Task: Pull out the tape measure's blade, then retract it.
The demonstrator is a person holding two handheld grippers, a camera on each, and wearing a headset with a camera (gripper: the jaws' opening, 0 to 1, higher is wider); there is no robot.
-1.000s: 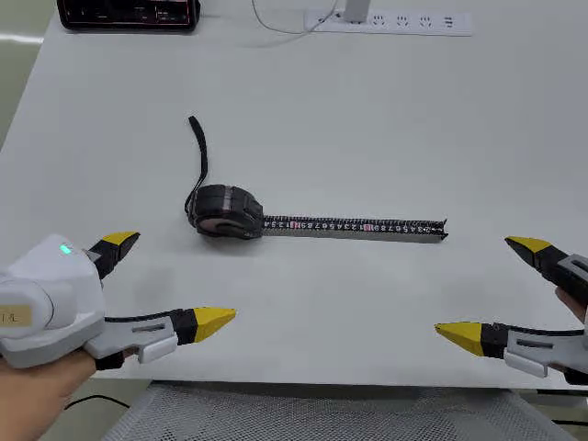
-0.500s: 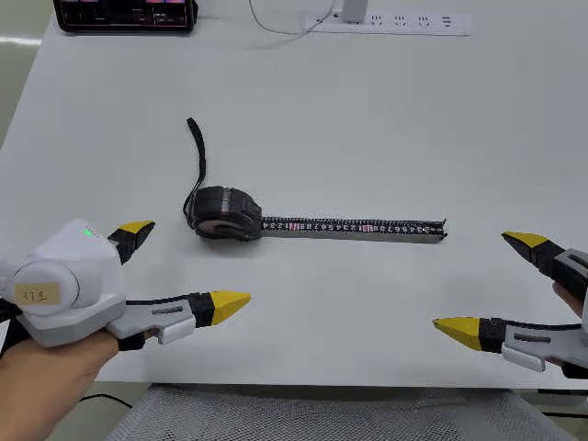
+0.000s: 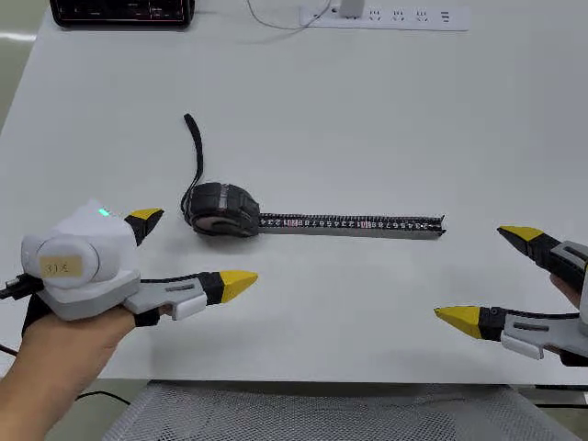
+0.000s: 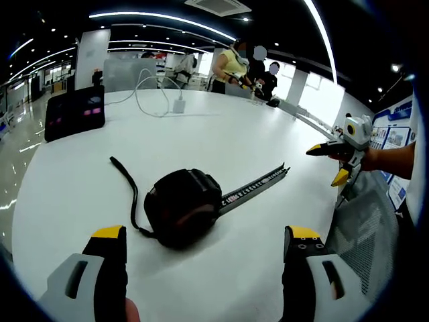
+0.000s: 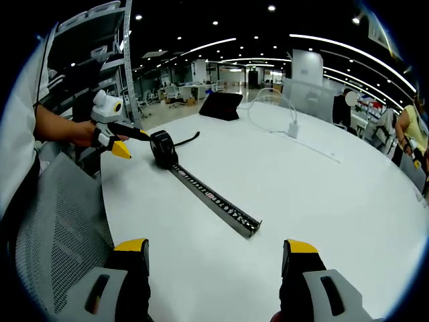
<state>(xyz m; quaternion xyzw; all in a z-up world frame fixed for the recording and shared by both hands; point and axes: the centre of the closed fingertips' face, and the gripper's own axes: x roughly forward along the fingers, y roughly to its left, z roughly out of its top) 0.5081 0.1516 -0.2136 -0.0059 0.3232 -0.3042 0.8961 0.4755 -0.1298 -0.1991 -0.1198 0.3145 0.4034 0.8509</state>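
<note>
On the white bench (image 3: 386,119), at the far left corner, stands a black box-shaped device (image 3: 119,9); the writing on it cannot be read. Nearer, the left tool (image 3: 197,248) with yellow tips is held released, its jaws wide apart and holding nothing. A small pale sticker (image 3: 62,266) on its white body has handwritten marks which are too blurred to read. Its upper tip is just beside the black tape measure (image 3: 220,209), which lies on the bench with a black wrist strap (image 3: 195,152) curling away from it. The dark blade (image 3: 354,223) is pulled out flat to the right; it has white figures and some red marks, too small to read. A white power strip (image 3: 386,16) lies at the far edge. The right tool (image 3: 480,274) is also released, well apart from the blade's end. Compared with one second ago, the left tool has come closer to the tape measure, while the right tool keeps almost the same place and the blade stays out.
</note>
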